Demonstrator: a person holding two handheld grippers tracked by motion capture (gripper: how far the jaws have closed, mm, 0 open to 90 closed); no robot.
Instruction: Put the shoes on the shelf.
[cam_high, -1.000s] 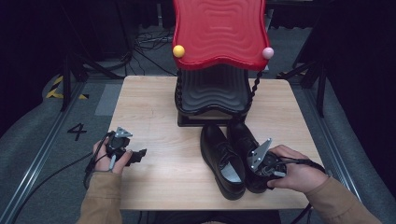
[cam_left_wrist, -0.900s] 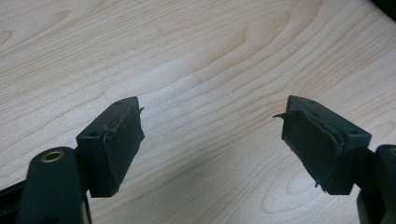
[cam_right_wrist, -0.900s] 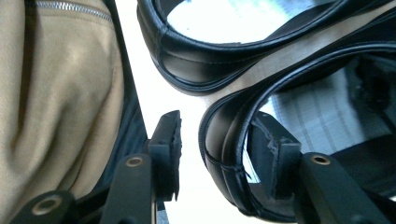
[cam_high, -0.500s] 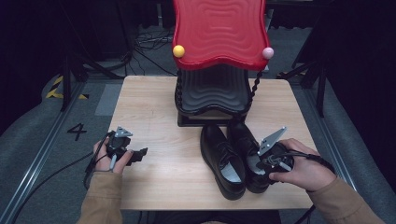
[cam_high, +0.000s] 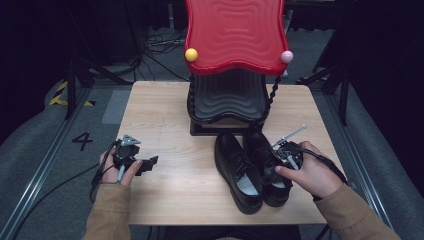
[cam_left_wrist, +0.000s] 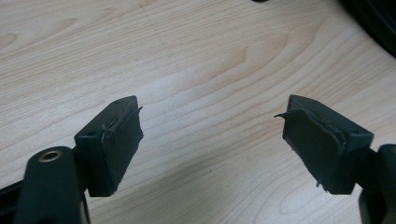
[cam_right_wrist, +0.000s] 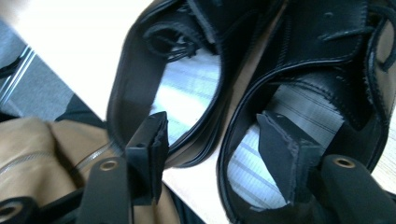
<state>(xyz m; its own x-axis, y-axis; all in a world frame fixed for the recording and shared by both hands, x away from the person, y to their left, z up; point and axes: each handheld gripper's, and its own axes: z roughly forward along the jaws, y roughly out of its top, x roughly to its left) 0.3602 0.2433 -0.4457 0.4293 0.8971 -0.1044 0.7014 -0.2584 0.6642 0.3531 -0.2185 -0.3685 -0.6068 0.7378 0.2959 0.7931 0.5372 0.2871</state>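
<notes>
On the left of the high view, the left hand-held gripper lies low over the pale wooden table, held in a hand in a tan sleeve, well apart from the shoes. Its own camera adds what the high view cannot: the two black jaws stand wide apart with nothing but bare wood grain between them, so it is released, and the padding on the pads looks frayed at the edges. Toward the middle, a stand with a wavy red top, a yellow ball and a pink ball at its corners and a black ribbed base, sits at the far side of the table. Just in front of it the pair of black lace-up shoes stands side by side, touching, heels toward the person: the left shoe and the right shoe. The right hand-held gripper rests over the heel of the right shoe. The right gripper view shows the detail: the jaws have just been opening and now stand wide, straddling the adjoining heel walls of both shoes, one pad hanging in the opening of one shoe, the other over the striped insole of its neighbour, neither pressing on leather. Around the table lie grey floor with a painted figure four, yellow-black tape, cables and dark surroundings.
</notes>
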